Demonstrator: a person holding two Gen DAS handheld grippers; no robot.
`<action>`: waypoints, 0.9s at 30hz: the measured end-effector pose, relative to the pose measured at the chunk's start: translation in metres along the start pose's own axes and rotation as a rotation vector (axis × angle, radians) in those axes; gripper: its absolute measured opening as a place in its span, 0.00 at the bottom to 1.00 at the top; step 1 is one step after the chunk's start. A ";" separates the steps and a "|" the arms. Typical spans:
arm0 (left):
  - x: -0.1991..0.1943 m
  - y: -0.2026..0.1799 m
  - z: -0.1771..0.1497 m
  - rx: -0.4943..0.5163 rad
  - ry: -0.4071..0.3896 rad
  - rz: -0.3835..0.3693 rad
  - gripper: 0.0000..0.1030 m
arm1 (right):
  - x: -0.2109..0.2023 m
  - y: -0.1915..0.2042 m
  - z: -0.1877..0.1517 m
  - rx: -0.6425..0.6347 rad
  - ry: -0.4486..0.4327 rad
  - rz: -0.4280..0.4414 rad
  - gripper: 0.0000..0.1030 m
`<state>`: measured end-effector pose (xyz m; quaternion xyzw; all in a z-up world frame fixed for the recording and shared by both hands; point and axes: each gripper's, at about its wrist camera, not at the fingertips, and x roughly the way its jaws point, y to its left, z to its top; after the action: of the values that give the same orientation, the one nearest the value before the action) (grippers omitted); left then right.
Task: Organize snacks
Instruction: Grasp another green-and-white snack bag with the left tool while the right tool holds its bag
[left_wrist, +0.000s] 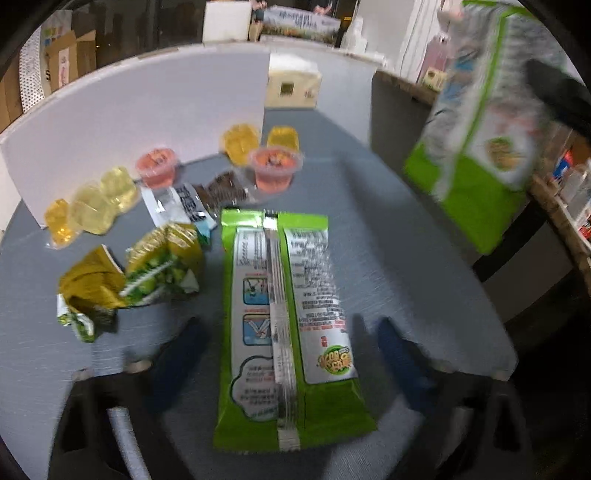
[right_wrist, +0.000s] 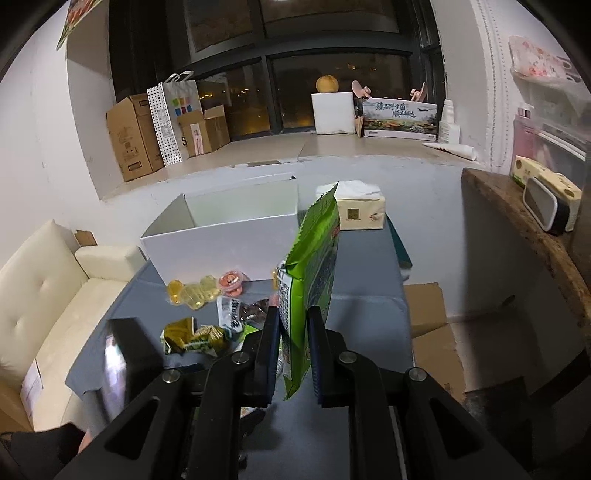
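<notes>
**One green bag in the air, its twin flat on the table**

The right gripper (right_wrist: 293, 339) has its jaws clamped on a green snack bag (right_wrist: 314, 266), holding it upright above the grey table (right_wrist: 365, 306), the crimped top edge pointing up. From the left wrist view the same bag (left_wrist: 476, 147) hangs off to the right, blurred.

The left gripper (left_wrist: 288, 350) sits low over the near edge of the table with its jaws spread wide. Between them, not pinched, lies a second green bag (left_wrist: 284, 332), back side up, seam running lengthwise.

Toward the table's left edge sit two crumpled yellow-green packets (left_wrist: 129, 280). Beyond them are small dark and white sachets (left_wrist: 195, 203), a cluster of yellow jelly cups (left_wrist: 92, 206) nearest the left edge, two pink jelly cups (left_wrist: 275, 168), and two more yellow ones (left_wrist: 258, 142) behind.

An open white box (right_wrist: 221, 229) stands at the far left part of the table, just behind the jellies. A tissue pack (right_wrist: 356, 206) rests at the far edge, right of the box.
</notes>
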<state>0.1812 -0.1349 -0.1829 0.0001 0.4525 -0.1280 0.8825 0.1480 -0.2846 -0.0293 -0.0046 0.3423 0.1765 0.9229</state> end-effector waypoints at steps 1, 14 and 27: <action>0.001 -0.004 0.000 0.030 0.001 0.020 0.73 | -0.002 -0.001 -0.001 -0.007 0.000 -0.005 0.15; -0.085 0.010 0.012 0.035 -0.179 -0.017 0.62 | -0.001 -0.007 0.001 -0.007 -0.014 0.020 0.15; -0.163 0.131 0.091 -0.087 -0.389 0.117 0.62 | 0.062 0.059 0.078 -0.066 -0.043 0.167 0.15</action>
<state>0.1930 0.0183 -0.0145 -0.0365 0.2777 -0.0546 0.9584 0.2212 -0.1996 -0.0021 -0.0027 0.3157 0.2639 0.9114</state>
